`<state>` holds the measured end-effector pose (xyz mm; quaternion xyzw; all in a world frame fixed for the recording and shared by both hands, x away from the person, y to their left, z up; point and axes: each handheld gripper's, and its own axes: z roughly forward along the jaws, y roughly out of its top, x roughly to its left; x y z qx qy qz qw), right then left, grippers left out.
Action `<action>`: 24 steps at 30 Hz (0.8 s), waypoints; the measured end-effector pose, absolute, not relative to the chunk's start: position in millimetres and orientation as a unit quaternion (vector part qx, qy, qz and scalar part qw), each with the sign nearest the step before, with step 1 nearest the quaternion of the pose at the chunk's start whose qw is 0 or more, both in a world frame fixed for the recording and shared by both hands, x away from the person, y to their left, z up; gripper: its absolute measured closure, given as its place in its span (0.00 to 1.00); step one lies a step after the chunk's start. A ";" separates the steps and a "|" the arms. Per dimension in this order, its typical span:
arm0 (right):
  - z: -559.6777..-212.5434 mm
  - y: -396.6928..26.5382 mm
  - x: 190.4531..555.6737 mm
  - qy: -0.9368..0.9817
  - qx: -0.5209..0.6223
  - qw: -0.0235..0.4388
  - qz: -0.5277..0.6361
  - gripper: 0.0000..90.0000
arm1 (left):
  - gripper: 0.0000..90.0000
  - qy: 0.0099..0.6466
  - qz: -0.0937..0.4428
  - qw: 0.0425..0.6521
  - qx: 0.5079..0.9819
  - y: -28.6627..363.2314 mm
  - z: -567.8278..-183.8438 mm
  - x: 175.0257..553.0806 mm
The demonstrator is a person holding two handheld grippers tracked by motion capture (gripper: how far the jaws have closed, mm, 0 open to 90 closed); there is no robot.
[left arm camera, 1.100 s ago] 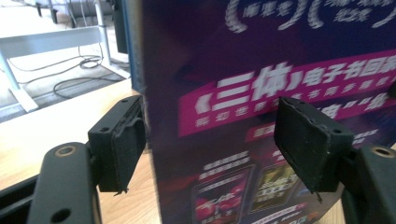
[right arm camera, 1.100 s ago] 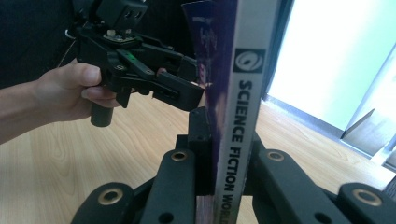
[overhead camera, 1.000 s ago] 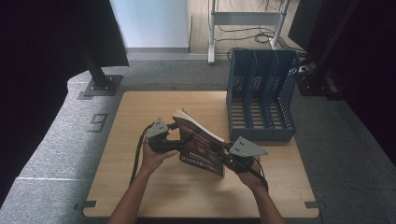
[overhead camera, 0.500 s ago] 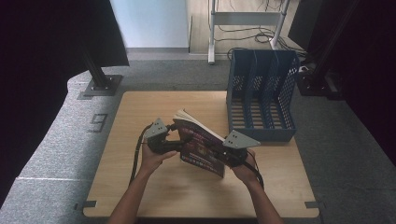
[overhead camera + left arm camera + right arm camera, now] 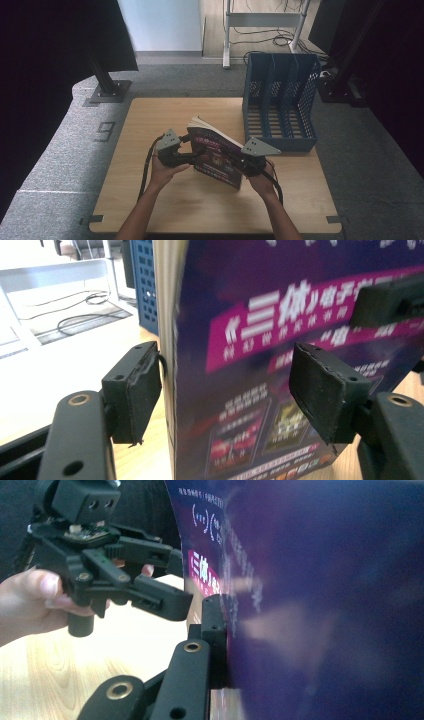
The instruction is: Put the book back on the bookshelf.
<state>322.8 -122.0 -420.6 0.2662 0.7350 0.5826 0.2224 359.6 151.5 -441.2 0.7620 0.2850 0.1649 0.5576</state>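
Blue file rack (image 5: 280, 107) w/ bare slots; R tool (image 5: 239, 162) clamps book (image 5: 215, 155), L tool (image 5: 189, 156) released.

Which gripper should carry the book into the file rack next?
Right, probably. The right gripper is shut on the book and sits on the side nearer the file rack. The left gripper is open: its pads straddle the book's edge with a gap at the cover.

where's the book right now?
High view: the book stands tilted near the table centre, between the left gripper and right gripper, just left of the blue file rack.
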 end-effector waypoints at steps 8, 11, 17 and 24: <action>-420.9 -123.3 324.4 0.731 0.275 0.223 0.584 0.90 | 0.32 0.306 0.166 0.552 0.758 164.6 -451.4 354.4; -421.2 -123.3 324.7 0.729 0.277 0.224 0.584 0.90 | 0.33 0.312 0.171 0.552 0.754 169.6 -454.1 349.4; -421.6 -123.8 325.4 0.727 0.280 0.222 0.587 0.90 | 0.33 0.323 0.166 0.538 0.761 175.1 -464.8 338.2; -421.8 -123.8 325.2 0.725 0.282 0.223 0.587 0.90 | 0.33 0.334 0.161 0.528 0.764 179.2 -471.0 336.3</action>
